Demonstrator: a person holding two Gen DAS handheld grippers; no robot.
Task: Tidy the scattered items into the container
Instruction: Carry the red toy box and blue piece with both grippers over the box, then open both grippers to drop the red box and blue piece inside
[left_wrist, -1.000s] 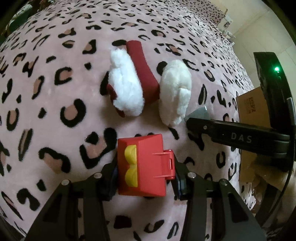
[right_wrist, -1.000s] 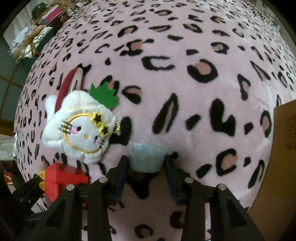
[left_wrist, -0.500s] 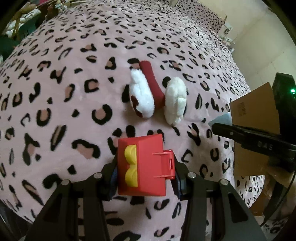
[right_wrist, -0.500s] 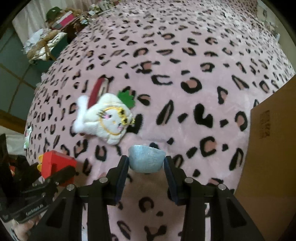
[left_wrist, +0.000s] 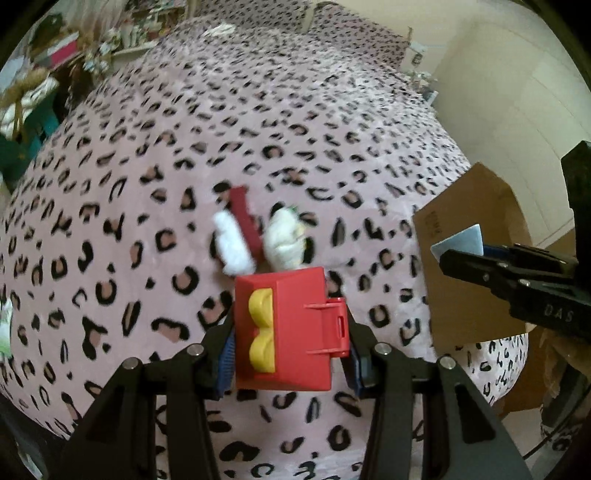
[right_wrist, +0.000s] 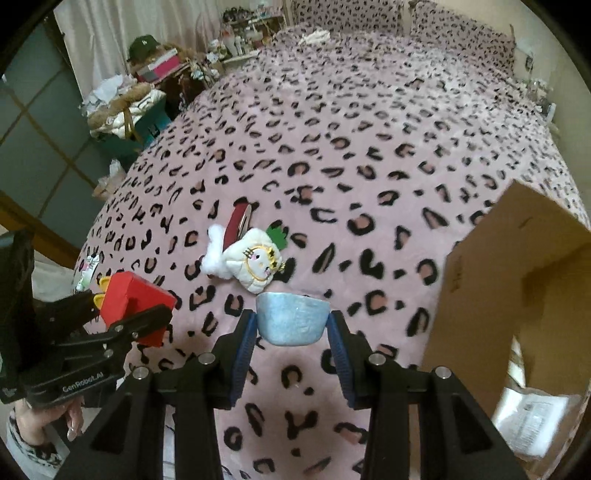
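My left gripper (left_wrist: 290, 345) is shut on a red toy block with yellow knobs (left_wrist: 284, 332), held above the leopard-print bed; it also shows in the right wrist view (right_wrist: 135, 304). My right gripper (right_wrist: 291, 332) is shut on a small light-blue cup (right_wrist: 291, 319), also raised; the cup shows in the left wrist view (left_wrist: 460, 242). A white plush cat hair clip with a red bar (right_wrist: 247, 256) lies on the bed beyond both grippers, and shows in the left wrist view (left_wrist: 258, 240). The open cardboard box (right_wrist: 517, 295) stands at the bed's right edge.
The pink leopard blanket (right_wrist: 369, 147) covers the whole bed. A cluttered shelf and bags (right_wrist: 140, 85) stand at the far left. A plastic-wrapped packet (right_wrist: 532, 417) lies on the floor by the box.
Both grippers have lifted and pulled back from the bed, each keeping its object. The plush clip now looks smaller and farther away, and the cardboard box has come more into view.
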